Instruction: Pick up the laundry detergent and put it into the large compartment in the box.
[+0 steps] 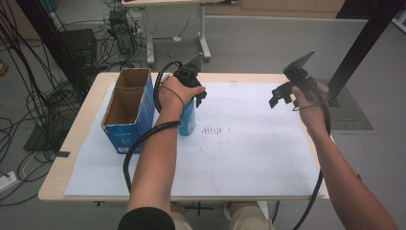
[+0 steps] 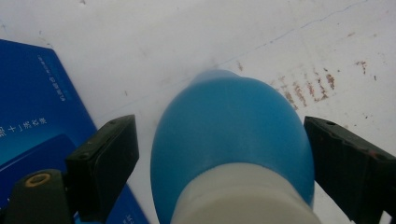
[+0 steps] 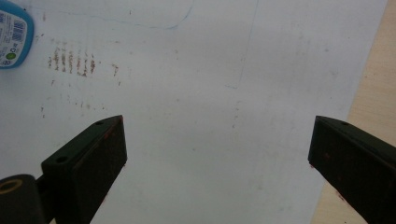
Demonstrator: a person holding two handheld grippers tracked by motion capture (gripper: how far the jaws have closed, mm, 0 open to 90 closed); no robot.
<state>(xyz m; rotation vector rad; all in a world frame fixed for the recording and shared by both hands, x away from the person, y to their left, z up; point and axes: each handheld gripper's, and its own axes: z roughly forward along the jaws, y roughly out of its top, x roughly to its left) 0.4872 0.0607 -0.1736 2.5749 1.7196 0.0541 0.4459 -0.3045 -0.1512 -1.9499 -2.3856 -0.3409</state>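
Observation:
A blue bottle [image 1: 187, 120] with a white cap stands upright on the white sheet [image 1: 249, 153], just right of an open blue carton [image 1: 125, 109]. My left gripper [image 1: 192, 94] comes down over the bottle from above. In the left gripper view the bottle [image 2: 229, 130] sits between the jaws of the left gripper [image 2: 219, 122]; a gap shows at the left jaw, and the right jaw is at the bottle's edge. My right gripper [image 1: 280, 98] hovers open over the sheet's right part, nothing between its jaws [image 3: 217, 123]. The bottle's label [image 3: 13, 32] shows at the far left.
The carton's blue side [image 2: 28, 107] is close to the left jaw. Brownish smudge marks [image 1: 213, 130] lie on the sheet right of the bottle. The wooden table edge [image 1: 81, 129] borders the sheet. Cables and desk legs crowd the floor behind.

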